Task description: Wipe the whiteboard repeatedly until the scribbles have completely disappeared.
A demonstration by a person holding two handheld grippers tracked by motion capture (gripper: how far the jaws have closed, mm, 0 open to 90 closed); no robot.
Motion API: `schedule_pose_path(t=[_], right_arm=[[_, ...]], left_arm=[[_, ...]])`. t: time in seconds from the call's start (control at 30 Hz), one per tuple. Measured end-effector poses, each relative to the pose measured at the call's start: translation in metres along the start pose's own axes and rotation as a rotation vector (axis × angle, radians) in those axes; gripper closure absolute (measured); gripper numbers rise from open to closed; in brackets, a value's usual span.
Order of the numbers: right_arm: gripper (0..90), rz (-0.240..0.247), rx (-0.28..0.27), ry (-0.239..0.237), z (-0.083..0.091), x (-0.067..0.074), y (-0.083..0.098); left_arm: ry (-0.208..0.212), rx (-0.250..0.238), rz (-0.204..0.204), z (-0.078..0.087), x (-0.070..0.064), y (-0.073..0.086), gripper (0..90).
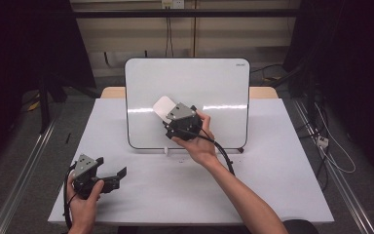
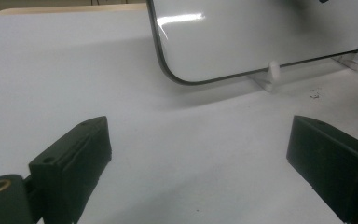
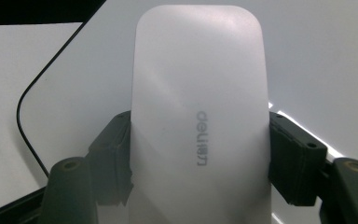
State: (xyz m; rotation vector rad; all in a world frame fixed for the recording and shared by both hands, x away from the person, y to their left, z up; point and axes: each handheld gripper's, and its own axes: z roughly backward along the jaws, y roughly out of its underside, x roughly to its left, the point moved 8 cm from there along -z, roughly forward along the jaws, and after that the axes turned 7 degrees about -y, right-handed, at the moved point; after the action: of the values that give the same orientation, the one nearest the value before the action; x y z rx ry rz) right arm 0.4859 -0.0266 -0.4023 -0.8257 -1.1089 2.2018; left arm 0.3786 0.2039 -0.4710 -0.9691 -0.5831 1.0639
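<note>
Honestly, the thing I'd worry about here is the whiteboard eraser point(image 3: 198, 116) twisting or slipping out of the right gripper point(image 1: 173, 115). The jaws only pinch its lower half by the two long edges, and most of the smooth white body sticks out past them. Push it against the whiteboard point(image 1: 187, 100) at an angle and I'd guess it pivots in the grip. Lean too hard and the board might also rock on its little white feet point(image 2: 273, 73), since it's just propped up at the back of the white table point(image 1: 272, 165).

Position-wise: in the right gripper view the eraser sits squarely between the jaws, clamped on both sides, printed logo facing the camera. From the high view it's held up against the left-centre of the board face; whether it actually touches, I can't tell.

The left gripper point(image 1: 112, 178) sits low near the table's front-left corner, jaws spread wide with nothing in them, well apart from the board.
</note>
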Motion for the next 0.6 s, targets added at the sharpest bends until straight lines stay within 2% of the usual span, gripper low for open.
schedule_pose_path(t=[0.6], right_arm=[[31.8, -0.025, 0.002, 0.051, 0.033, -0.020, 0.029]], left_arm=[[0.000, -0.001, -0.001, 0.001, -0.001, 0.000, 6.3]])
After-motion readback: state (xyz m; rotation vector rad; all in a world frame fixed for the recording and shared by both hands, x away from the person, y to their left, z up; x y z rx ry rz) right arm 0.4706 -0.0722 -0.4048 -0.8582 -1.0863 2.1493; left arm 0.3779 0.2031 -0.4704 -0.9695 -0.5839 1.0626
